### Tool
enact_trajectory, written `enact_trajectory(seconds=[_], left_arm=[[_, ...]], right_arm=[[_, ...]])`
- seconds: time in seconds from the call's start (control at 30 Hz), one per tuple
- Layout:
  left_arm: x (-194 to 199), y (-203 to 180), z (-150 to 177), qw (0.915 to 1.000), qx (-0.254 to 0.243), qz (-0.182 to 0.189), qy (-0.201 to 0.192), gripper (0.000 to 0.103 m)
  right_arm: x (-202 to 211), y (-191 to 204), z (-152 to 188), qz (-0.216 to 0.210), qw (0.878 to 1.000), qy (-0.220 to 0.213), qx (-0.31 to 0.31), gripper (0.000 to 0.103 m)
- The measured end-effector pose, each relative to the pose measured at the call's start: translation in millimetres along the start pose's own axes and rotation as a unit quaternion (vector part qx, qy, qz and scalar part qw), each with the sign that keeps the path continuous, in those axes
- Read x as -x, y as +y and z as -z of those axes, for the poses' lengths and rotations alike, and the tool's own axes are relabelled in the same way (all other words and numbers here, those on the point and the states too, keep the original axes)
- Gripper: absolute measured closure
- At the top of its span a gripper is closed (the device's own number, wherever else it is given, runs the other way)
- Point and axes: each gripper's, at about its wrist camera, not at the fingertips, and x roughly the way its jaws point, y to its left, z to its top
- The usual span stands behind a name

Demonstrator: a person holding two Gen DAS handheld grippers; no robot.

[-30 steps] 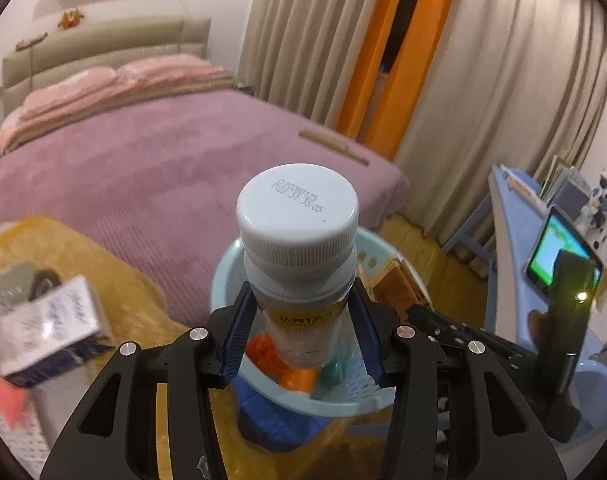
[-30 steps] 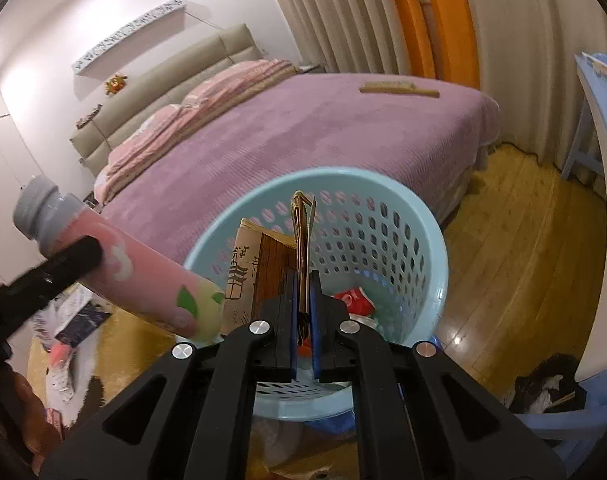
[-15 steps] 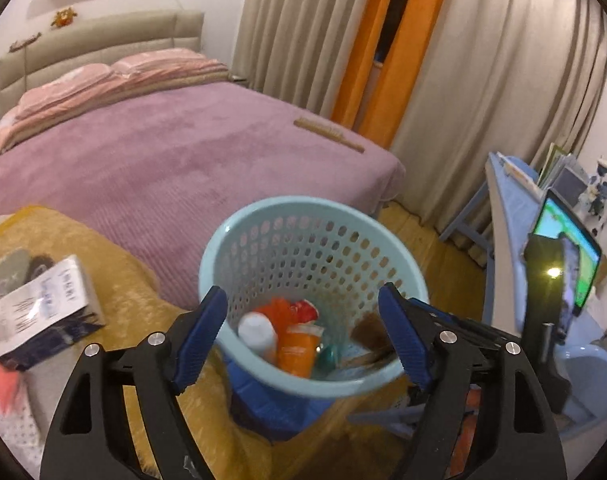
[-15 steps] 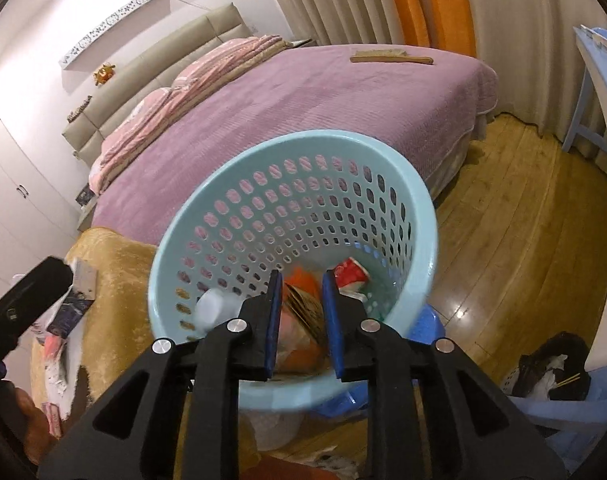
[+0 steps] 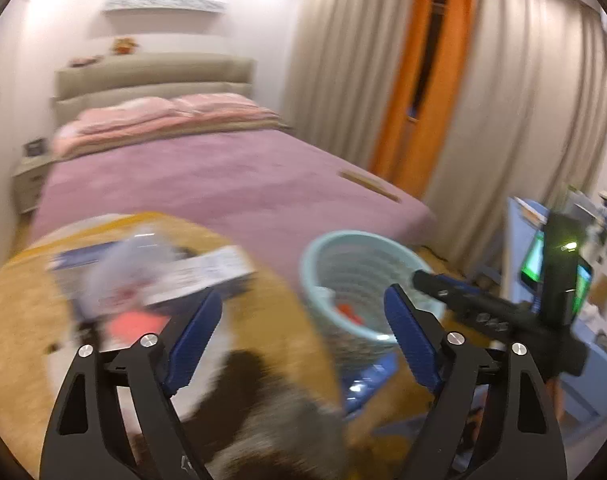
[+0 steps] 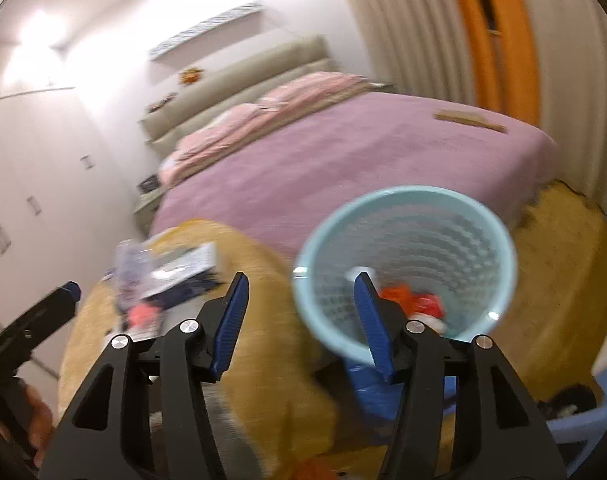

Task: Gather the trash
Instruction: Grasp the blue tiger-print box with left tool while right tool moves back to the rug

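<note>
Both my hand-held grippers were empty at this moment. The left hand-held gripper (image 5: 303, 322) had its jaws opening, already wide, nothing between the blue pads. The right hand-held gripper (image 6: 301, 320) was opening too, to a middling gap, also with nothing in it.

The basket (image 6: 501, 248), pale blue and perforated, sat just off the edge of the table (image 5: 19, 304), in front of the bed (image 5: 223, 184). It held some trash: red and orange bits (image 6: 421, 302) and something white near the bottom. In the left view the basket (image 5: 315, 256) showed to the right of my jaws, not between them.

More trash was on the table's yellow cloth: a white and dark blue box (image 5: 207, 276), a pink packet (image 5: 133, 324), and what looked like crumpled clear plastic (image 5: 143, 246). That pile was badly blurred, so I couldn't be sure of each piece. The right view showed the same heap (image 6: 167, 276) left of my jaws.

I'd judge the step as between drops: hands free, next pickup not yet begun. The next move called for bringing one open gripper down over a table item, probably the box, squaring the pads on its sides, closing, then carrying it over the basket rim. The thin packet would need a flatter, lower approach.
</note>
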Motion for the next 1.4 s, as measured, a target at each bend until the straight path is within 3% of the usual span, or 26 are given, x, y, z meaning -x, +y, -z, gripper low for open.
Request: enact_trajectory(seconds=[0.13, 0.23, 0.4, 0.63, 0.87, 1.2, 1.23, 1.3, 1.4], left_arm=[[26, 49, 16, 0.9971, 0.029, -0.070, -0.003, 0.016], [32, 92, 34, 0.9910, 0.067, -0.114, 0.020, 0.016], [34, 142, 67, 0.9813, 0.122, -0.138, 0.055, 0.016], [33, 186, 94, 0.9698, 0.156, -0.172, 0.075, 0.016], [17, 199, 101, 0.9738, 0.153, -0.141, 0.092, 0.017], [10, 186, 113, 0.9811, 0.143, -0.050, 0.121, 0.037], [11, 183, 115, 0.9812, 0.144, -0.032, 0.124, 0.037], [16, 176, 119, 0.9802, 0.145, 0.010, 0.135, 0.037], [23, 160, 124, 0.9806, 0.122, 0.046, 0.147, 0.037]], right_arm=[[-11, 44, 7, -0.025, 0.999, 0.010, 0.047, 0.044], [-28, 72, 15, -0.038, 0.996, 0.030, 0.074, 0.043], [-64, 102, 23, -0.061, 0.991, 0.066, 0.096, 0.043], [-120, 141, 45, -0.080, 0.980, 0.133, 0.124, 0.043], [-154, 173, 52, -0.072, 0.974, 0.154, 0.151, 0.043], [-188, 202, 58, -0.059, 0.962, 0.177, 0.200, 0.044], [-188, 202, 60, -0.060, 0.960, 0.180, 0.204, 0.046], [-186, 201, 64, -0.064, 0.958, 0.181, 0.213, 0.067], [-177, 198, 65, -0.075, 0.958, 0.177, 0.214, 0.081]])
